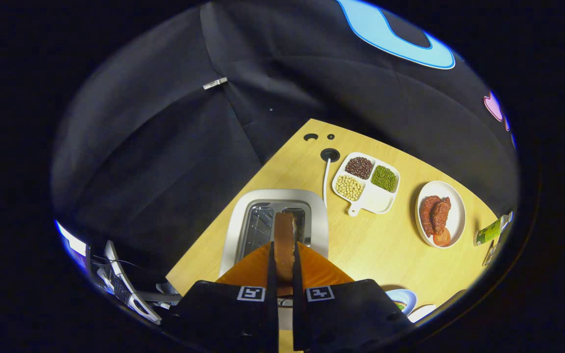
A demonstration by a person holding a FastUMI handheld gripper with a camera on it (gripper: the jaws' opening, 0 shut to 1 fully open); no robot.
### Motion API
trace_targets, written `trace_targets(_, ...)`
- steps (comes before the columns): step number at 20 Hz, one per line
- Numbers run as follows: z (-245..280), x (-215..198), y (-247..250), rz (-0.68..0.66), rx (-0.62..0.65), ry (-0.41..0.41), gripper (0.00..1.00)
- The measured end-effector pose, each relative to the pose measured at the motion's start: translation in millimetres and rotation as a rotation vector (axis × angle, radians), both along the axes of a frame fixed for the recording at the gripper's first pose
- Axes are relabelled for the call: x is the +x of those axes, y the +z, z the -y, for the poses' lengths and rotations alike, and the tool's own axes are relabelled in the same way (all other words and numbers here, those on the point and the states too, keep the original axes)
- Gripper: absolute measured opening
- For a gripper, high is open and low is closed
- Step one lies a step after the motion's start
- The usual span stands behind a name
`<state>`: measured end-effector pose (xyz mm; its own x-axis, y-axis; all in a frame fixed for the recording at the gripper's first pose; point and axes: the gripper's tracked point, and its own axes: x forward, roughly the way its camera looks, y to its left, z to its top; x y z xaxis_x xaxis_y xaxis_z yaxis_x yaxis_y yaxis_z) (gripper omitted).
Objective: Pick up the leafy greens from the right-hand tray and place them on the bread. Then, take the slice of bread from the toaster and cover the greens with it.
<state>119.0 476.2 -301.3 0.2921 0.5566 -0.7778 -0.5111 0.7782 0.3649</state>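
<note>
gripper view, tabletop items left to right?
Toaster, with the gripper shut on the bread slice above its slot → divided bean tray → plate of meat and tomato → green packet.

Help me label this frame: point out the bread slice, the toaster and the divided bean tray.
bread slice [285, 240], gripper view, on its brown crust edge between the fingers.
toaster [243, 215], gripper view, on its top's left rim.
divided bean tray [379, 198], gripper view, on its bare compartment.
</note>
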Motion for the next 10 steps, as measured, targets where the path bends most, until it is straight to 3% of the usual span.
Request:
trace_targets(5, 17.1, 8.8, 42.6, 0.007, 0.113, -0.048, 0.16)
trace_targets(10, 69.2, 23.9, 90.5, 0.039, 0.217, -0.124, 0.16)
